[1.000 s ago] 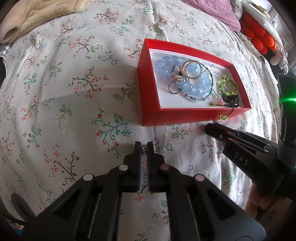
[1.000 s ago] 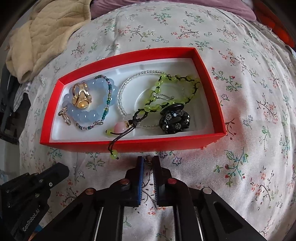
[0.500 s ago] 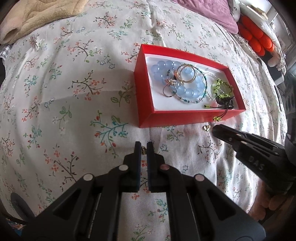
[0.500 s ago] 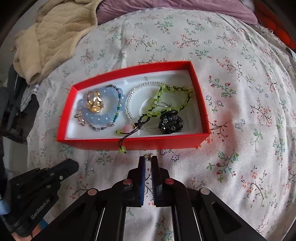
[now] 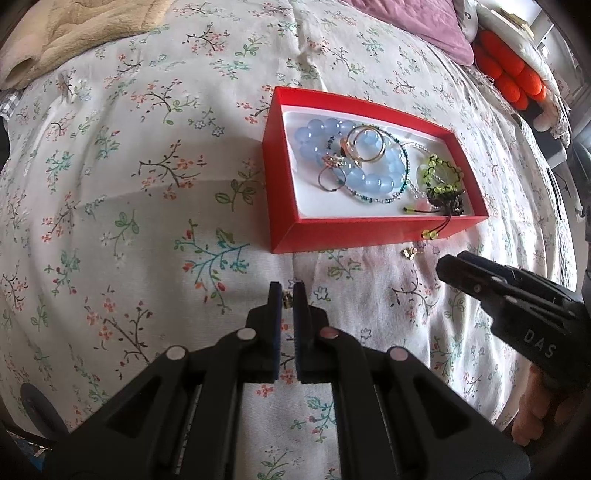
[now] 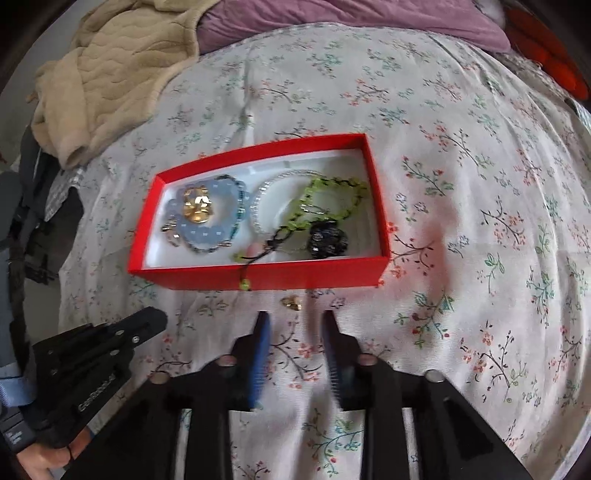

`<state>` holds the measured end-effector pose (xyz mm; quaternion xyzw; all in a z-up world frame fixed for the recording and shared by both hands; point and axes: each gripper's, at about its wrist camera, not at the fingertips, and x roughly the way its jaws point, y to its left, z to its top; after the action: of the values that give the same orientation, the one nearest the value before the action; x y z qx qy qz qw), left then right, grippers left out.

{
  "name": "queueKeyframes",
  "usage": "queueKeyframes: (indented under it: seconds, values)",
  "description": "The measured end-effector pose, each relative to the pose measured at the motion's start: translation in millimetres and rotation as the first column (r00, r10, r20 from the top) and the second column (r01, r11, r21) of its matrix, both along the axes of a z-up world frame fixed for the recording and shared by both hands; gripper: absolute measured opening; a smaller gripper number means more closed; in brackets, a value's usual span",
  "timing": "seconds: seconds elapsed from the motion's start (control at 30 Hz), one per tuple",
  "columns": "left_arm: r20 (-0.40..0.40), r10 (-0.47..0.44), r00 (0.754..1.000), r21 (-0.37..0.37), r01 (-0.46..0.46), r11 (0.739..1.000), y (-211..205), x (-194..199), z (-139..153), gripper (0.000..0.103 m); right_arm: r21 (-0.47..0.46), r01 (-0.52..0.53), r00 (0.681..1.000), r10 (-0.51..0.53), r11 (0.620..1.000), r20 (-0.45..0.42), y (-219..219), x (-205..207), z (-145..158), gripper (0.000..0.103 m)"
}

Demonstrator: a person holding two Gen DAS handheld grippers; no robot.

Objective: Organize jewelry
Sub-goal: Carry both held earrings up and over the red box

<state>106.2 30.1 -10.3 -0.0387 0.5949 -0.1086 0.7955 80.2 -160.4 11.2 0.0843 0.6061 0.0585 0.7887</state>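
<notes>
We hold the left gripper (image 5: 287,291) clenched on a tiny gold earring (image 5: 286,295) at lower centre. Our right gripper (image 6: 294,319) is spread apart, released, just below a second small gold earring (image 6: 291,302) lying on the floral bedsheet (image 6: 461,229) beside the red rectangular cardboard jewelry box (image 6: 273,275) at mid-frame.

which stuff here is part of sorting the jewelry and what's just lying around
Part of the job:
- red cardboard box of bracelets and rings
- small gold earring on the bedspread
- left hand-held gripper
- right hand-held gripper

Lying about:
- beige quilted blanket
- purple pillow
</notes>
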Motion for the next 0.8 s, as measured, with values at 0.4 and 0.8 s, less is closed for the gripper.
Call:
queueKeyframes:
  seconds: [0.4,0.8]
  values:
    - [-0.005,-0.003,1.0,0.0,0.003,1.0,0,1,-2,0.007,-0.062,-0.024,1.0,0.024,0.998,-0.001,20,13,-25,0.05]
    - [-0.005,-0.002,1.0,0.0,0.002,1.0,0,1,-4,0.006,-0.182,-0.063,0.997,0.07,0.981,0.032,33,14,-35,0.031]
